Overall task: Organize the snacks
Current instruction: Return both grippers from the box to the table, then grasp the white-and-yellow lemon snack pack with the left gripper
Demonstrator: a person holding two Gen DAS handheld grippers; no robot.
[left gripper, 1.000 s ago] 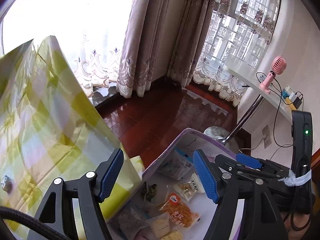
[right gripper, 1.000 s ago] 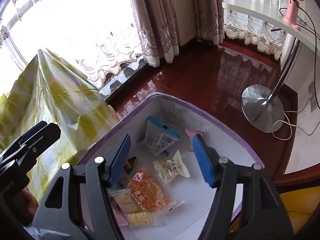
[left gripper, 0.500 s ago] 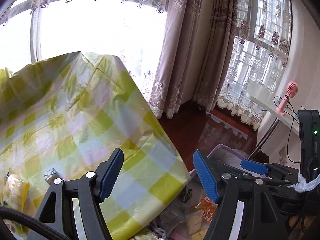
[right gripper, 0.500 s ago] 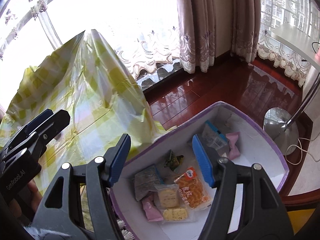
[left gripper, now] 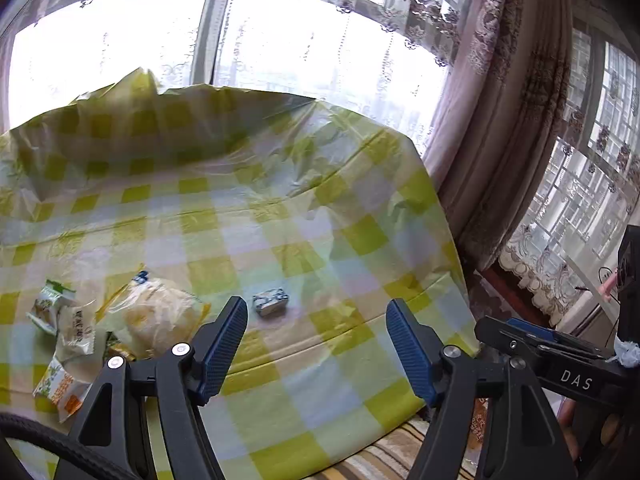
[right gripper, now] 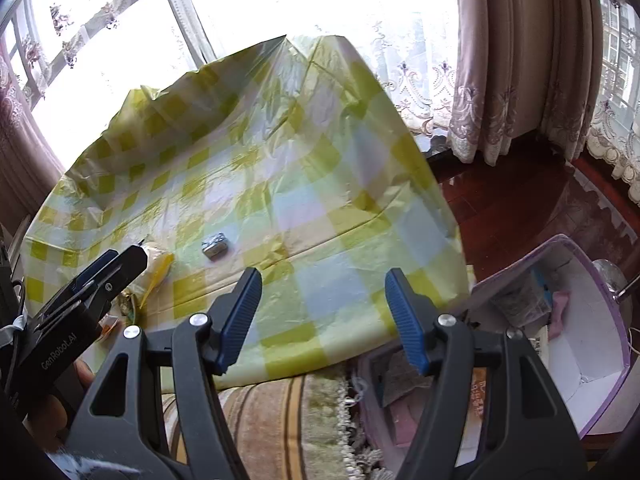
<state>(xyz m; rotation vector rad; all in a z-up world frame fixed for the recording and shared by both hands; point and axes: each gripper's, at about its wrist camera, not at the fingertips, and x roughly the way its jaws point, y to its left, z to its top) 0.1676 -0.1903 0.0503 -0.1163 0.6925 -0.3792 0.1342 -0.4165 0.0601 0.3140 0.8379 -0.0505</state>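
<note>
Both grippers (left gripper: 316, 344) (right gripper: 322, 316) gape (empty) above tablecloth's (left gripper: 280, 216) near edge; packet (left gripper: 271, 301) ahead.

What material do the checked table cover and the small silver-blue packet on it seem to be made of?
The checked table cover looks like thin glossy plastic film: it creases sharply, shines, and light passes through its raised far edge. The small packet seems to be metallised foil or plastic wrap, going by its silvery sheen and crimped ends; which of the two cannot be told.
</note>
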